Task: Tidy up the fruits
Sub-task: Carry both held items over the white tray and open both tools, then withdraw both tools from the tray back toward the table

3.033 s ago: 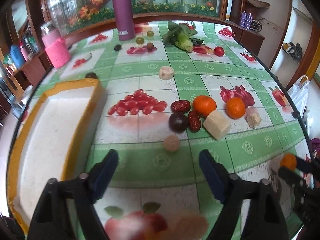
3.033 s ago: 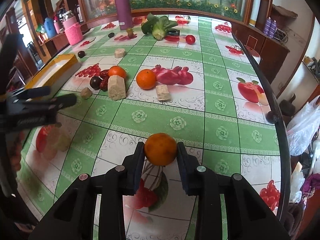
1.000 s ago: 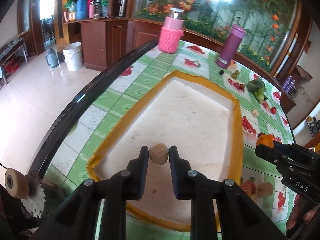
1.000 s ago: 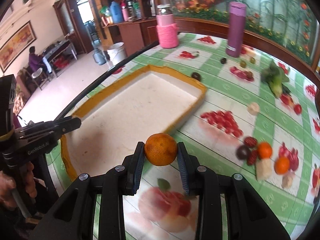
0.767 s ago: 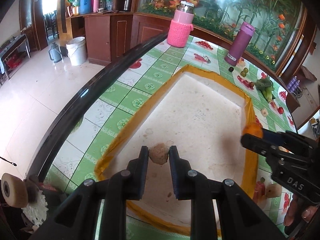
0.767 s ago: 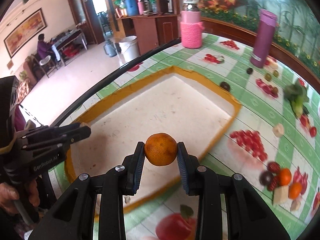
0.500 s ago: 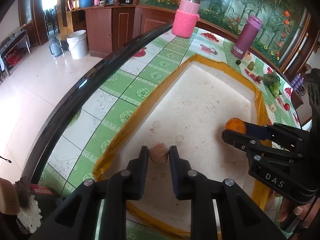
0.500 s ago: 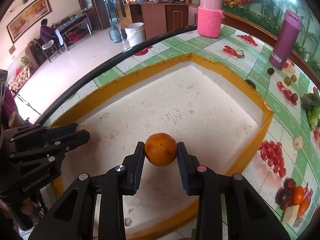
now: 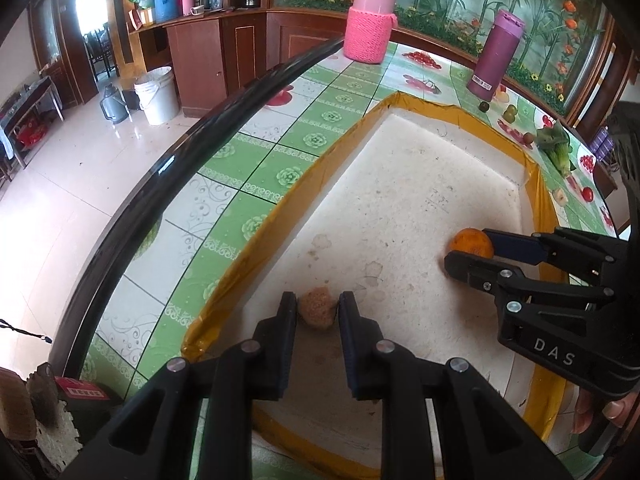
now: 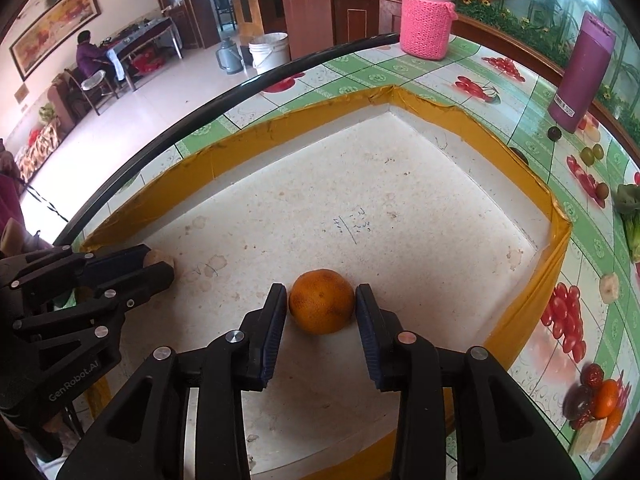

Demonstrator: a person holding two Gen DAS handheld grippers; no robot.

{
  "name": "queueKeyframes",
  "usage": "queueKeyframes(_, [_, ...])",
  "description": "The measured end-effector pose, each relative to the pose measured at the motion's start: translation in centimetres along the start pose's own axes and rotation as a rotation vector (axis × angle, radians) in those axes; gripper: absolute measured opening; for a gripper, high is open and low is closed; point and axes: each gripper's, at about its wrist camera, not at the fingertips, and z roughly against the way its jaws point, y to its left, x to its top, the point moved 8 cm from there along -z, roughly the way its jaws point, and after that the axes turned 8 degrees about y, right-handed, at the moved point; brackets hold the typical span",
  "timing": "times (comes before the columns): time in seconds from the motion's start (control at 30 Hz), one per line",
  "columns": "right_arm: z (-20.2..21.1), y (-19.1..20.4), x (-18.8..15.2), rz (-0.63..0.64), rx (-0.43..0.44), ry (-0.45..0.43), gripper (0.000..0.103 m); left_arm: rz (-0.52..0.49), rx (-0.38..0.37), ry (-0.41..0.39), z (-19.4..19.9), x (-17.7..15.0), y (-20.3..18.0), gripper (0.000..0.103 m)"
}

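A white tray with a yellow taped rim (image 9: 224, 280) (image 10: 304, 114) lies on the fruit-patterned table. My left gripper (image 9: 318, 310) is shut on a small rough brown fruit (image 9: 317, 313), low over the tray's near left corner. My right gripper (image 10: 321, 306) is shut on an orange (image 10: 322, 300) down at the tray floor; whether it rests there I cannot tell. The orange (image 9: 471, 243) and right gripper also show in the left wrist view, to the right. The left gripper (image 10: 158, 266) shows at the left of the right wrist view.
A pink knitted jar (image 10: 427, 20) and a purple flask (image 10: 580, 74) stand beyond the tray. Several fruits (image 10: 592, 396) and pale blocks lie on the table right of the tray, with greens (image 9: 558, 152) farther back. The table's black edge (image 9: 180, 152) runs left.
Both grippers have moved over the tray and come down lower, each still holding its fruit. The right gripper with the orange now sits close to the tray floor.
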Motion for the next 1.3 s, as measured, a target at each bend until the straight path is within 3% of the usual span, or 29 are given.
queueKeyframes(0.2, [1.1, -0.5, -0.1, -0.025, -0.007, -0.021, 0.038, -0.009, 0.018, -0.022, 0.9, -0.4, 0.0, 0.037])
queueKeyframes(0.4, [3.8, -0.8, -0.9, -0.062, -0.002, -0.062, 0.04, 0.012, 0.055, -0.077, 2.6, -0.8, 0.3, 0.059])
queueKeyframes(0.6, [7.6, -0.6, -3.3, -0.058, -0.04, -0.131, 0.054, 0.032, 0.086, -0.14, 4.7, -1.3, 0.2, 0.081])
queueKeyframes(0.77, [10.1, -1.6, -6.0, -0.077, -0.07, -0.165, 0.057, 0.028, 0.095, -0.178, 6.0, -1.9, -0.8, 0.088])
queueKeyframes(0.93, [11.9, -3.6, -9.4, -0.137, -0.095, -0.182, 0.062, 0.001, 0.087, -0.187, 6.7, -2.2, -2.7, 0.088])
queueKeyframes(1.03, [12.8, -5.3, -11.4, -0.174, -0.128, -0.191, 0.069, -0.027, 0.073, -0.196, 7.1, -2.4, -4.4, 0.089])
queueKeyframes(1.3, [13.7, -9.9, -17.2, -0.291, -0.184, -0.181, 0.069, -0.137, 0.028, -0.191, 7.4, -3.3, -10.6, 0.089])
